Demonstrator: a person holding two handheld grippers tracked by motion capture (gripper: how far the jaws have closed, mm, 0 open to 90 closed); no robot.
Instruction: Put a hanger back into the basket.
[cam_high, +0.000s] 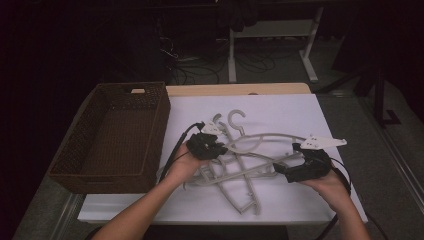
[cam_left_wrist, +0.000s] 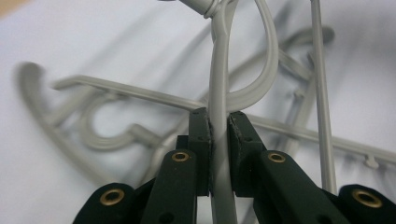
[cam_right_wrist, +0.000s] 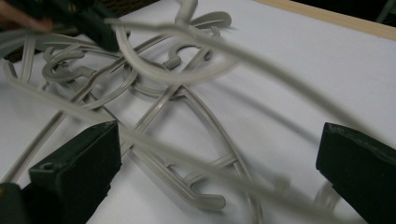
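Left gripper (cam_left_wrist: 219, 123) clamped on the thin grey shoulder bar of one hanger (cam_left_wrist: 220, 84), pads pressing both sides, near the middle of the desk (cam_high: 300, 107). Right gripper (cam_right_wrist: 219, 172) spread wide, nothing between the jaws, hovering over the pile of hangers (cam_high: 235, 170) toward the right edge of the desk. Risk one, judged: tangle. Hooks and bars of the pile interlocked with the held hanger, so a lift probably drags neighbours along and drops them short of the target or off the front edge. Risk two, judged: slip. Grip taken on a narrow, smooth bar off the balance point; likely rotation of the hanger between the pads, followed by loss of hold. Risk three, judged: snag on the rim of the basket (cam_high: 112, 135) during transfer, caused by the long span and the protruding hook. Remedy suggested: steady the pile with the free gripper before lifting. Containers: one dark woven basket at the left edge of the desk, interior apparently empty, though dimly lit. All hangers outside it, on the white surface.
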